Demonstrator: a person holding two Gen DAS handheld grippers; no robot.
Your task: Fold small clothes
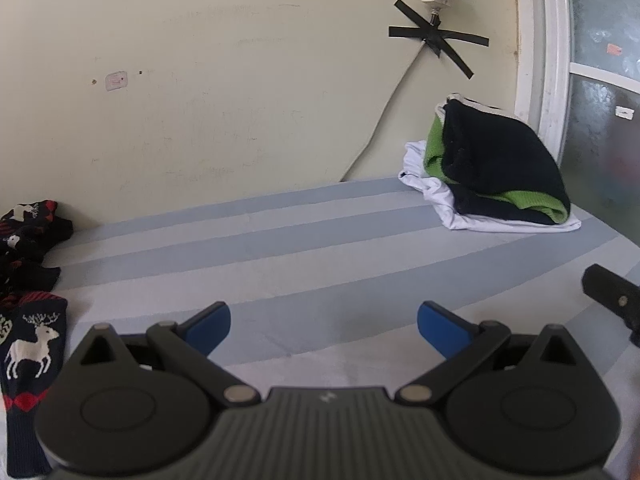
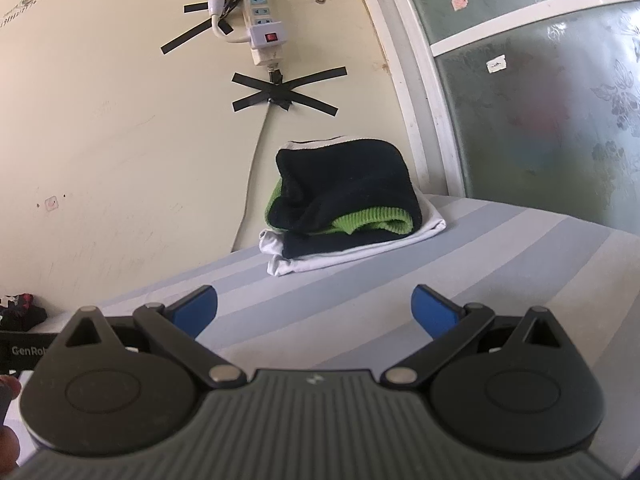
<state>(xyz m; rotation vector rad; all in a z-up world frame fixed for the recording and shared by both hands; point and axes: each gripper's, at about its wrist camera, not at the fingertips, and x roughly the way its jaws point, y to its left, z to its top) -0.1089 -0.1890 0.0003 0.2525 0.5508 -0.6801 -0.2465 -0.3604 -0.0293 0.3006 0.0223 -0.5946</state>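
Left gripper [image 1: 324, 330]: jaws spread wide with nothing between them, held above the striped bedsheet [image 1: 280, 248]
Right gripper [image 2: 314, 312]: jaws likewise spread and empty, pointing toward the far corner by the wall
Folded stack [image 2: 344, 200]: dark, green and white garments piled neatly at the far right of the sheet, against the wall and beside the window frame [image 2: 416, 112]
Unfolded items: a reindeer sock [image 1: 34, 364] lies flat at the left edge, just beside the left gripper; more patterned socks [image 1: 28, 232] sit bunched further back against the wall
Step in hand: probably fetching the next piece, the reindeer sock being nearest
How to do it well: pinch the sock at its cuff with the left jaws, drag it onto the bare middle of the sheet, then take the toe end with the right jaws so it lies straight before folding
Watch for: catching the sheet along with the knit
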